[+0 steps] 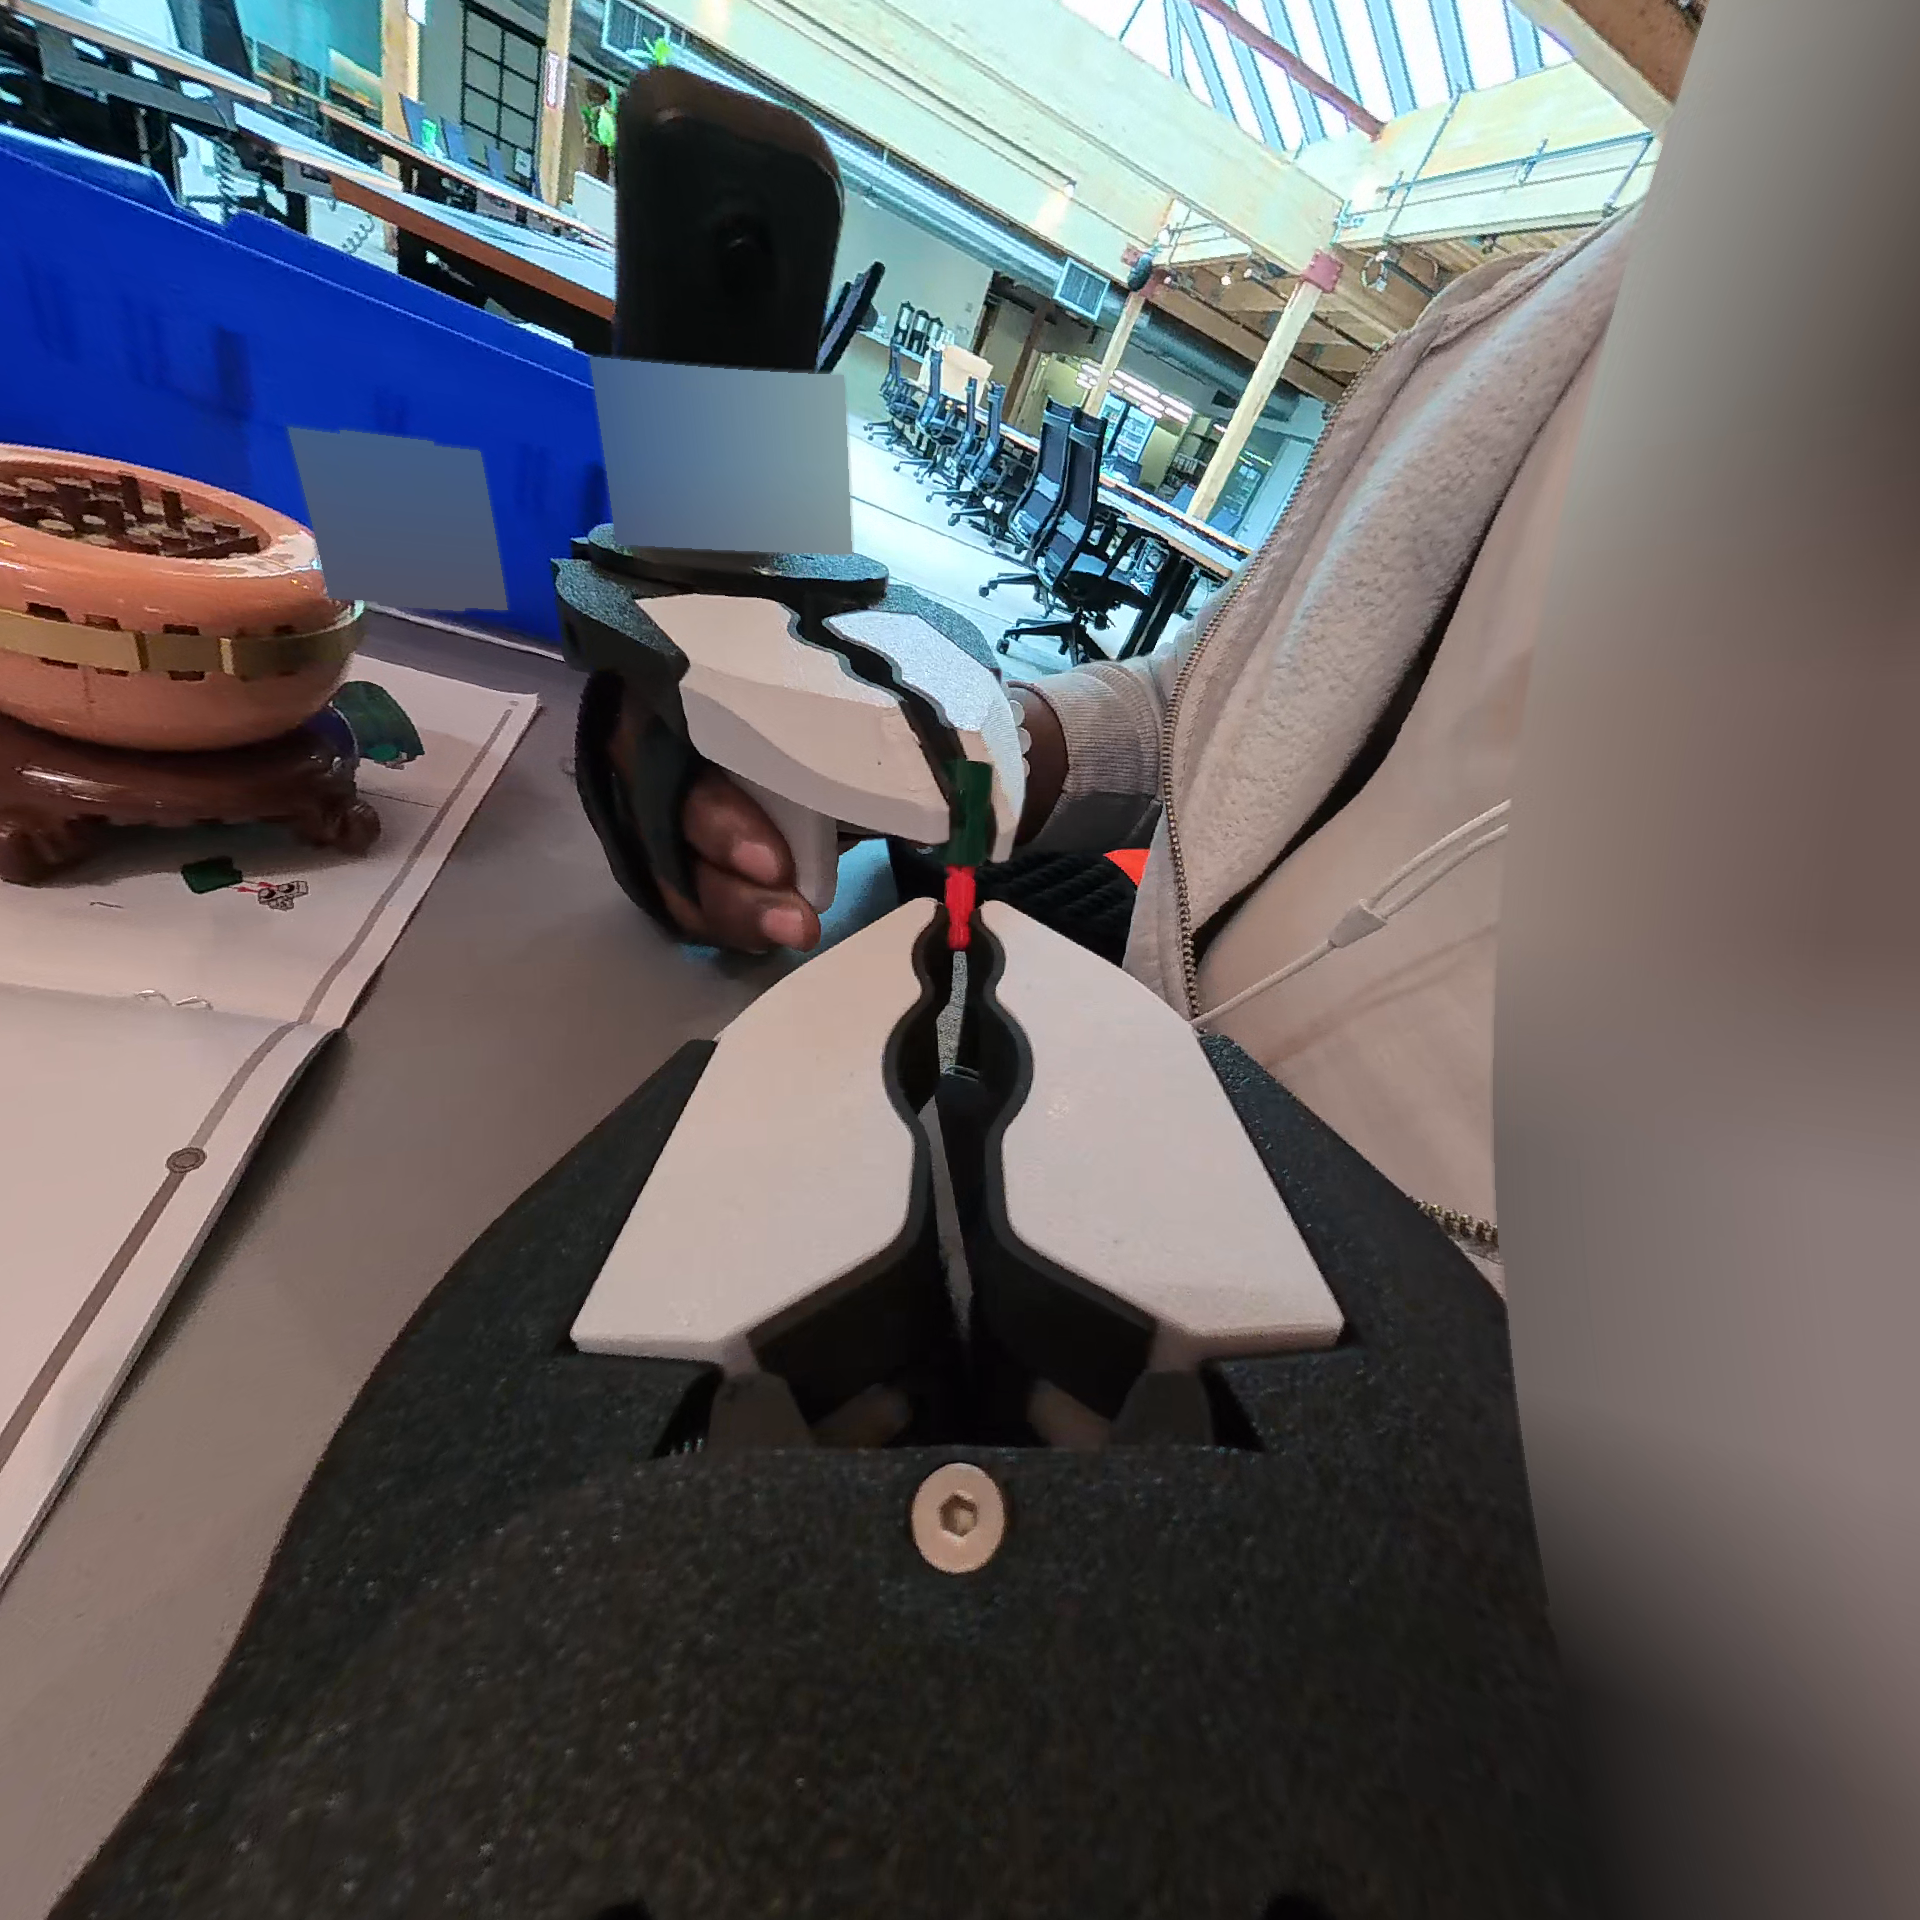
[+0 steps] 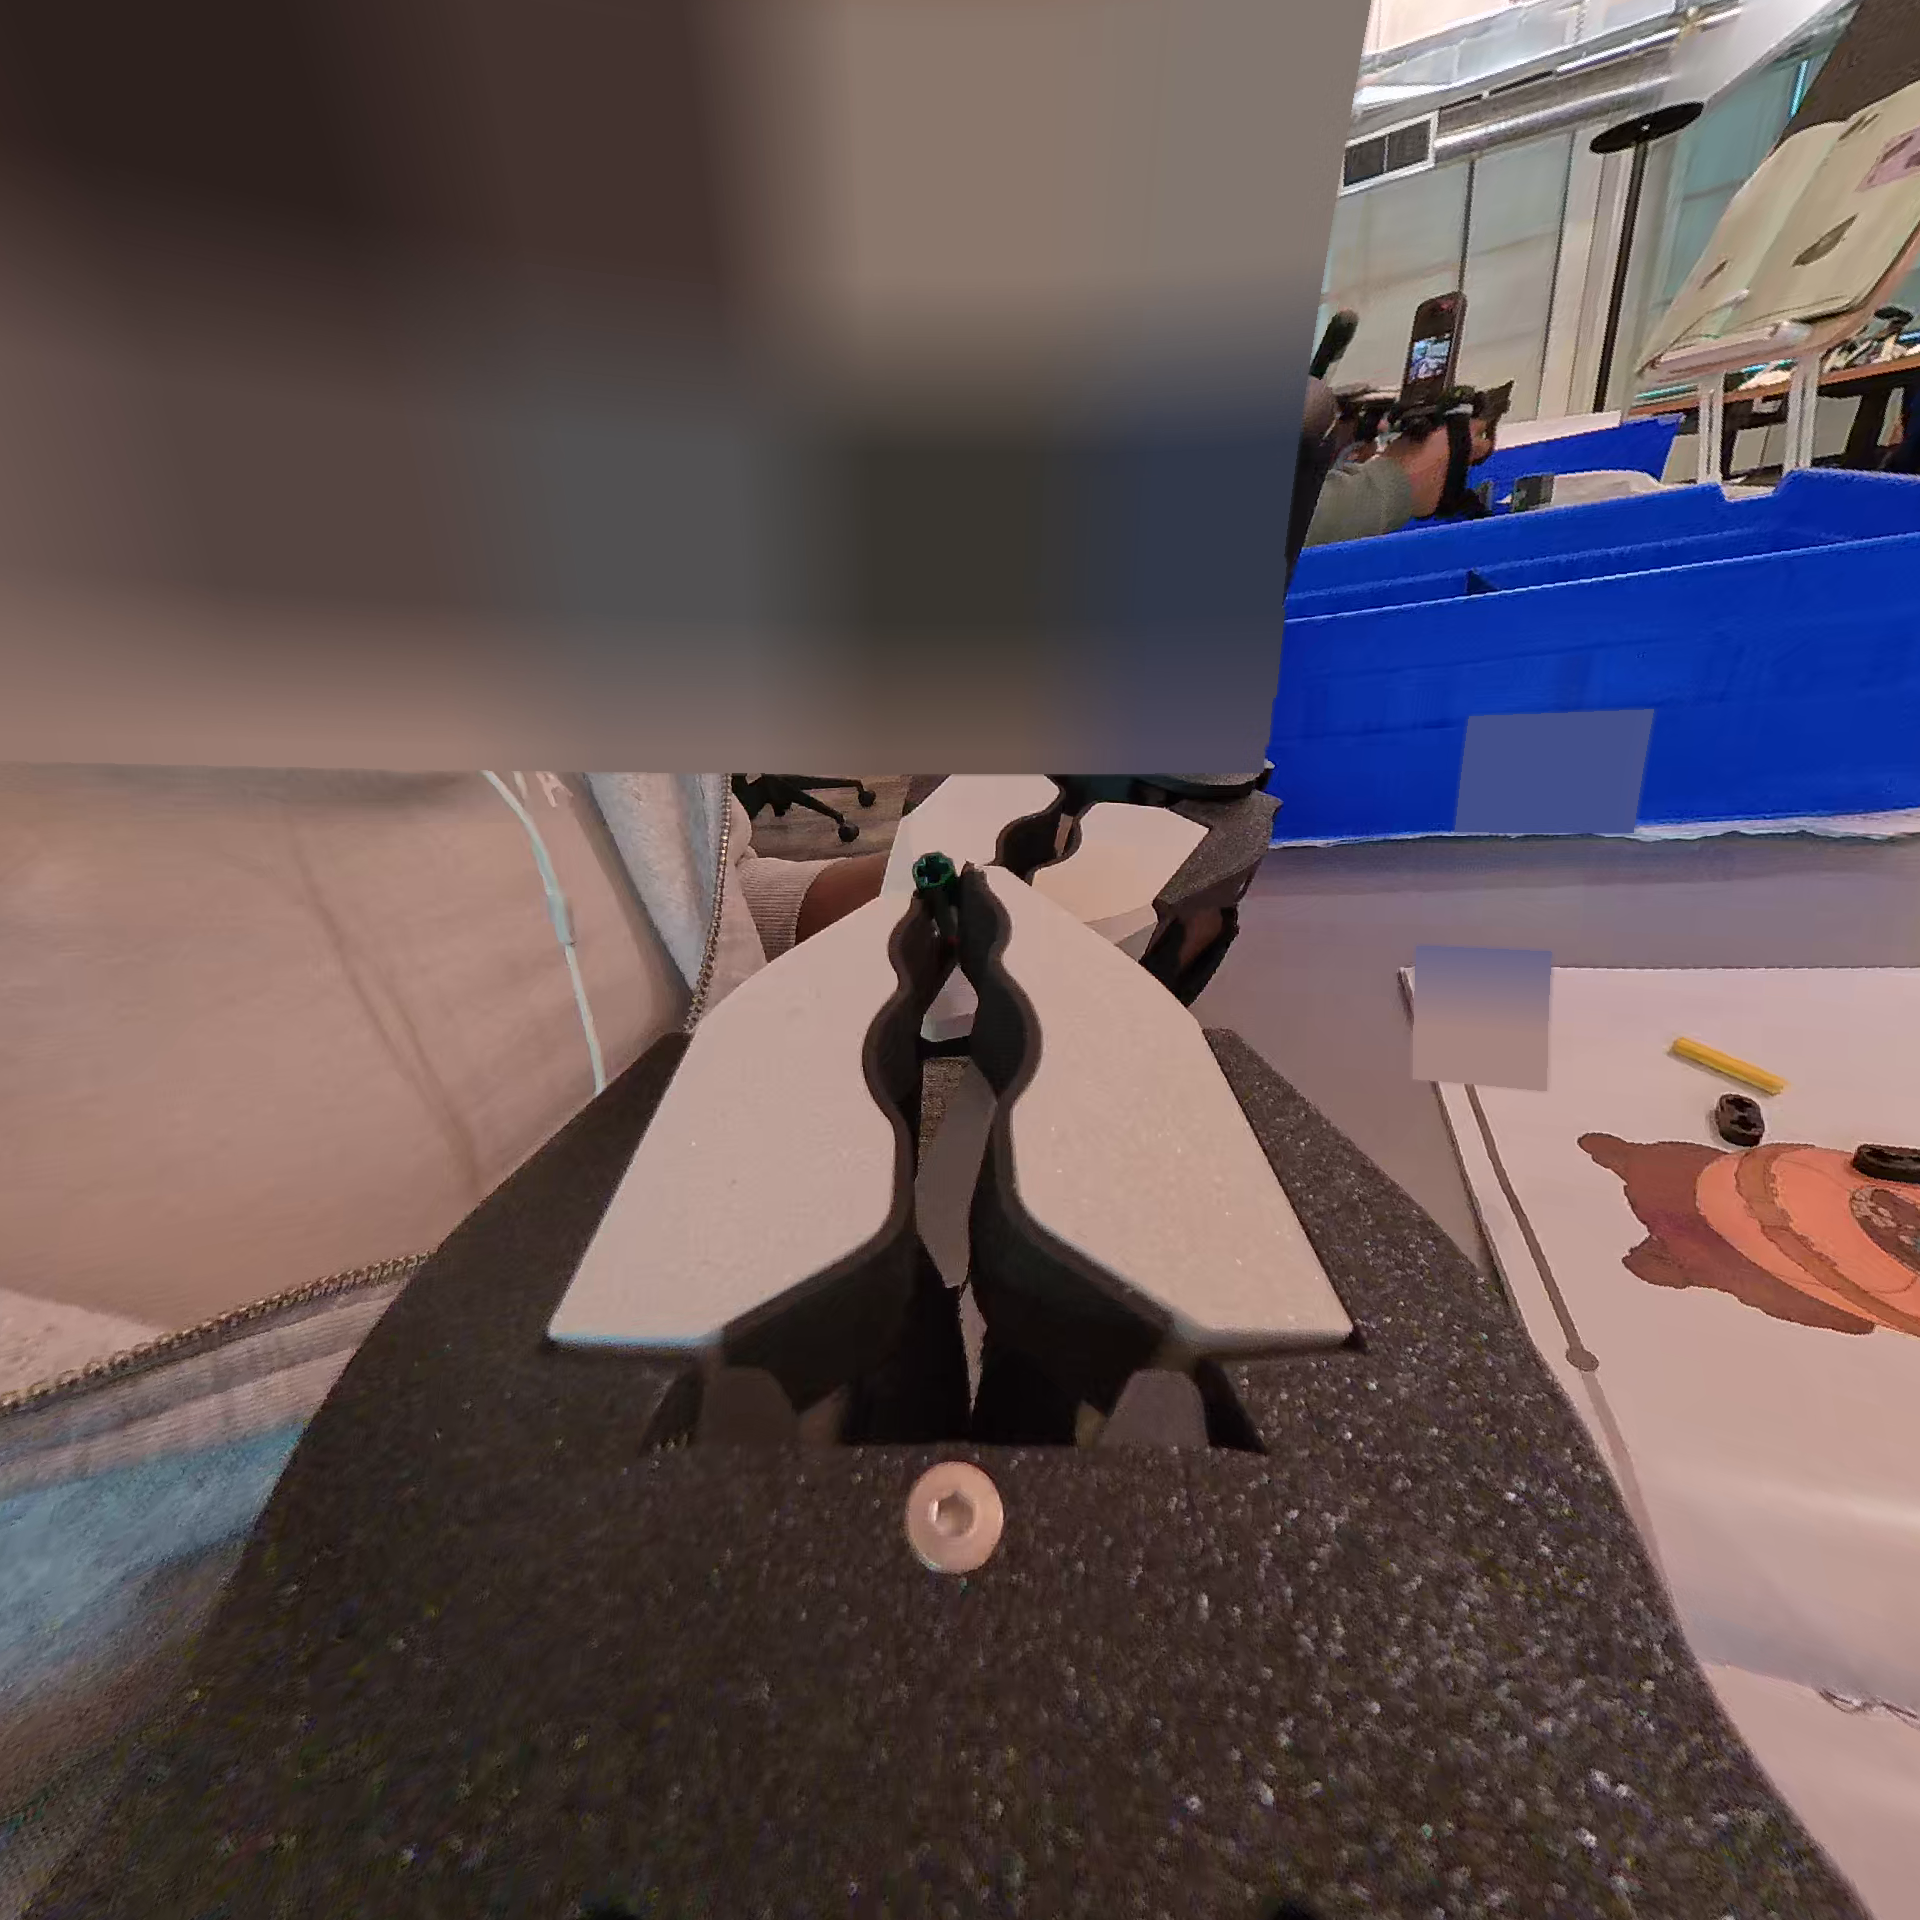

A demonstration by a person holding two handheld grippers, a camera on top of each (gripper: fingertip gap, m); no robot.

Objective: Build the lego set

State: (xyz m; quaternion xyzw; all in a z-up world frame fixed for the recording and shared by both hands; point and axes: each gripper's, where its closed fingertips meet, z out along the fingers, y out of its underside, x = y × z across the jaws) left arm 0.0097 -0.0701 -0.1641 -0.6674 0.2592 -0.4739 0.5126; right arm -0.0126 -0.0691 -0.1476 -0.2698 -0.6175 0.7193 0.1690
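My left gripper (image 1: 958,920) is shut on a small red pin (image 1: 958,906), held above the grey table. My right gripper (image 2: 940,896) is shut on a small dark green piece (image 2: 932,878). In the left wrist view the right gripper (image 1: 975,826) points down, gripped by a hand, and its green piece (image 1: 970,805) sits end to end on top of the red pin. The two gripper tips are almost touching. The left gripper also shows just behind the right fingertips in the right wrist view (image 2: 1039,836). A built salmon bowl on a brown stand (image 1: 156,644) sits at the left.
An open instruction booklet (image 1: 208,935) lies under the bowl and also shows in the right wrist view (image 2: 1714,1403). On it lie a yellow axle (image 2: 1727,1065) and two black pieces (image 2: 1737,1120). Blue bins (image 2: 1610,644) stand behind. A person in a beige hoodie (image 1: 1351,727) is close. From the right gripper's tips to the yellow axle (image 2: 1727,1065) is close to 20 centimetres.
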